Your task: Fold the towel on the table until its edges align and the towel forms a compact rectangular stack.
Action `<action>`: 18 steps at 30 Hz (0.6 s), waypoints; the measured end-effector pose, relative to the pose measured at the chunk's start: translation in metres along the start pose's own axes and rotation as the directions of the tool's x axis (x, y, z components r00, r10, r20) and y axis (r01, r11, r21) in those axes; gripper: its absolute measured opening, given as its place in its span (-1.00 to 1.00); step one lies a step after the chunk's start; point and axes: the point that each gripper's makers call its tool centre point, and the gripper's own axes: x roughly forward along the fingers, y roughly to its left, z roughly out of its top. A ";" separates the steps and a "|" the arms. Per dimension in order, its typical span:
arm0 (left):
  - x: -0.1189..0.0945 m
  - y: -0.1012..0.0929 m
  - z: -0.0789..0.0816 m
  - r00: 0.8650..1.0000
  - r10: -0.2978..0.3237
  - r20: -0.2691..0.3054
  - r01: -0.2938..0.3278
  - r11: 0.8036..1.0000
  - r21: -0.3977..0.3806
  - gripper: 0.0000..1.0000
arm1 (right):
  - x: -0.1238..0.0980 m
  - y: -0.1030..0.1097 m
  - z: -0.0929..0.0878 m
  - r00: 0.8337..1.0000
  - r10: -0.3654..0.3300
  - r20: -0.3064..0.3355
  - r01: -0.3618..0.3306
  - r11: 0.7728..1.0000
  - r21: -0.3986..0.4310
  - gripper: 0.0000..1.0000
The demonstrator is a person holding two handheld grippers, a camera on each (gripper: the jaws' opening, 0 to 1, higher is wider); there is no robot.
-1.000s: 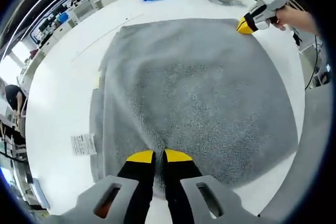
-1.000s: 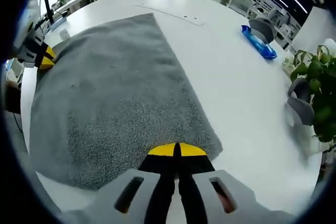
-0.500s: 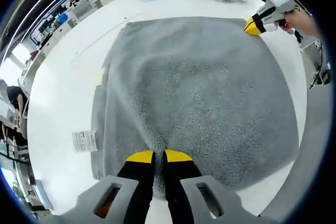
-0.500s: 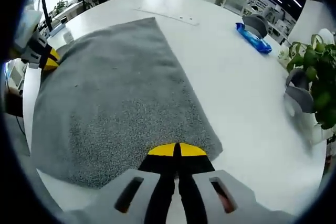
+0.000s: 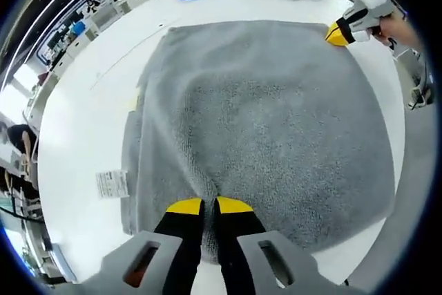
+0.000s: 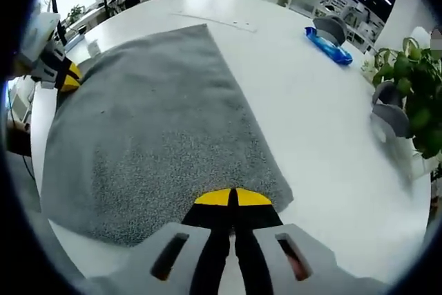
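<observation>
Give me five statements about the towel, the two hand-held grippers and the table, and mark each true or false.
1. The left hand-held gripper is shut on the grey towel. True.
2. The right hand-held gripper hangs open above the towel. False: its jaws are closed on the towel's near edge.
3. A blue packet lies on the white table, away from the towel. True.
4. The towel is already a compact rectangular stack. False: it lies spread wide over the table.
5. A white label shows beside the towel. True.
</observation>
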 end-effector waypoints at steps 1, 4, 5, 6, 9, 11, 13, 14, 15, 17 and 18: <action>0.000 0.001 0.000 1.000 0.000 -0.003 0.000 1.000 0.004 -0.88 | -0.001 0.001 -0.001 1.000 0.000 0.001 0.000 1.000 0.003 -1.00; 0.001 0.002 0.002 1.000 0.001 -0.007 -0.001 1.000 0.009 -0.88 | -0.003 0.002 -0.005 1.000 0.002 0.008 -0.002 1.000 0.019 -1.00; 0.001 0.002 0.002 1.000 0.001 -0.007 -0.001 1.000 0.010 -0.88 | -0.004 0.003 -0.006 1.000 0.003 0.007 -0.004 1.000 0.025 -1.00; 0.001 0.003 0.002 1.000 -0.001 -0.007 0.001 1.000 0.012 -0.88 | -0.004 0.003 -0.007 1.000 0.006 0.006 -0.006 1.000 0.030 -1.00; 0.002 0.005 0.004 1.000 -0.006 -0.007 0.007 1.000 0.011 -0.88 | -0.007 0.006 -0.012 1.000 0.008 0.018 -0.008 0.999 0.042 -1.00; 0.003 0.006 0.005 1.000 -0.013 -0.007 0.013 1.000 0.024 -0.88 | -0.009 0.008 -0.014 1.000 0.010 0.017 -0.011 0.999 0.051 -1.00; 0.005 0.008 0.007 1.000 -0.019 -0.013 0.019 0.999 0.032 -0.88 | -0.010 0.009 -0.015 1.000 0.009 0.021 -0.010 0.999 0.052 -1.00; 0.005 0.008 0.008 1.000 -0.020 -0.015 0.020 0.999 0.033 -0.88 | -0.010 0.009 -0.015 1.000 0.009 0.021 -0.010 0.999 0.052 -1.00; 0.006 0.009 0.009 1.000 -0.022 -0.020 0.023 0.999 0.038 -0.88 | -0.010 0.009 -0.015 1.000 0.009 0.021 -0.010 0.999 0.052 -1.00; 0.007 0.010 0.010 0.999 -0.021 -0.032 0.023 0.999 0.048 -0.88 | -0.011 0.011 -0.016 1.000 0.011 0.020 -0.012 0.998 0.055 -1.00; 0.007 0.010 0.011 0.999 -0.020 -0.036 0.022 0.998 0.053 -0.88 | -0.011 0.011 -0.017 1.000 0.012 0.021 -0.013 0.998 0.058 -1.00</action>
